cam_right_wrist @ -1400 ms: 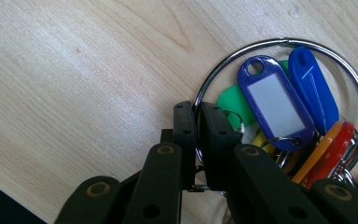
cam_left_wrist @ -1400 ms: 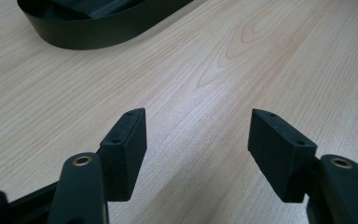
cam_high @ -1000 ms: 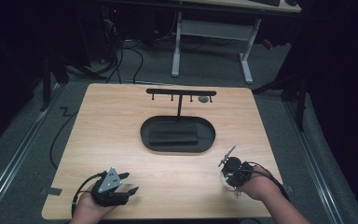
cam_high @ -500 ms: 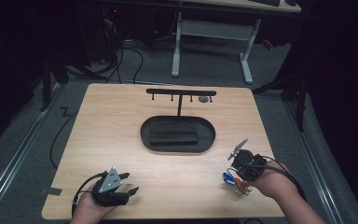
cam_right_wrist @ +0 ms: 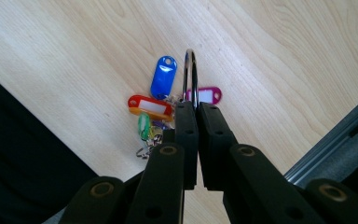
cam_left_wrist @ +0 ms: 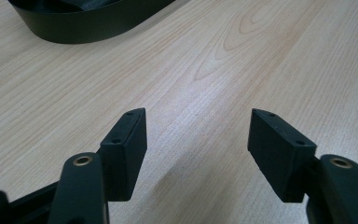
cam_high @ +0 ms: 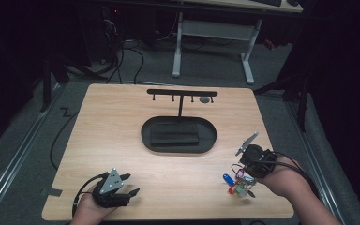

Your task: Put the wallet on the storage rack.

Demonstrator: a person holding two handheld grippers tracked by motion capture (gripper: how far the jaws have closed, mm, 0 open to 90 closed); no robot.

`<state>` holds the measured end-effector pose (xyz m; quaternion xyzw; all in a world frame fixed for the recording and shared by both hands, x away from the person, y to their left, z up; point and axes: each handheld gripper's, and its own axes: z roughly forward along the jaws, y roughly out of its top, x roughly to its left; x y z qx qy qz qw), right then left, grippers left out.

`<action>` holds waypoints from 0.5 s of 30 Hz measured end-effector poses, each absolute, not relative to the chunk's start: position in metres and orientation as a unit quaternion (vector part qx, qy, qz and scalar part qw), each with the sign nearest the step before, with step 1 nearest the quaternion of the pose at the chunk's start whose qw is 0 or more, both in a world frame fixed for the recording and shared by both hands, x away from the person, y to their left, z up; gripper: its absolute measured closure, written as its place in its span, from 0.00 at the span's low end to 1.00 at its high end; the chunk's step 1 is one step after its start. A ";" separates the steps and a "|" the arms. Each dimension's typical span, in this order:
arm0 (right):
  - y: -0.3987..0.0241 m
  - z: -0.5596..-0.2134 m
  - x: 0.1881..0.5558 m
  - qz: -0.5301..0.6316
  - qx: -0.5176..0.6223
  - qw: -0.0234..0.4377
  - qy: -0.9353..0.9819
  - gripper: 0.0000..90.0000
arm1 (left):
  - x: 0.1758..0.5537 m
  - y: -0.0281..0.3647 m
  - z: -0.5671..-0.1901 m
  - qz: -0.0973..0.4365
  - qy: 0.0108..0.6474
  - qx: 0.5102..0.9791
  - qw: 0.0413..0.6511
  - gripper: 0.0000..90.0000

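- The wooden table (cam_high: 122, 140) carries everything, and the person stands at its near edge so both hands reach it easily.
- A black oval tray (cam_high: 178, 135) lies in the middle of the table, and behind it stands a black hook rack (cam_high: 182, 93) with small pegs; I think the rack is there for hanging the keys.
- The left gripper (cam_high: 127, 183) rests near the front left corner, its jaws wide apart and holding nothing; it seems to wait aside so it does not disturb.
- The right gripper (cam_right_wrist: 196, 106) has its jaws pressed together on the metal ring (cam_right_wrist: 191, 74), probably because the thin ring is the easiest part to hook on a peg.
- The key bunch (cam_high: 238, 183), with coloured tags, hangs under this gripper near the front right corner, close above the table.
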<state>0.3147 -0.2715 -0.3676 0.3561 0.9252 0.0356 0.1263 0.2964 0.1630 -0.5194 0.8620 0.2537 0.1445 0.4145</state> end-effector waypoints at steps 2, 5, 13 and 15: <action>-0.272 -0.363 0.314 0.043 0.359 0.117 0.925 0.98 | 0.296 0.163 -0.519 0.145 0.253 0.862 0.414 0.42; -0.274 -0.354 0.315 0.057 0.365 0.107 0.923 0.98 | 0.296 0.163 -0.519 0.144 0.253 0.862 0.415 0.42; -0.274 -0.337 0.318 0.076 0.371 0.097 0.921 0.98 | 0.297 0.163 -0.520 0.144 0.253 0.862 0.415 0.42; -0.274 -0.333 0.319 0.076 0.374 0.096 0.919 0.98 | 0.297 0.162 -0.521 0.144 0.252 0.862 0.415 0.42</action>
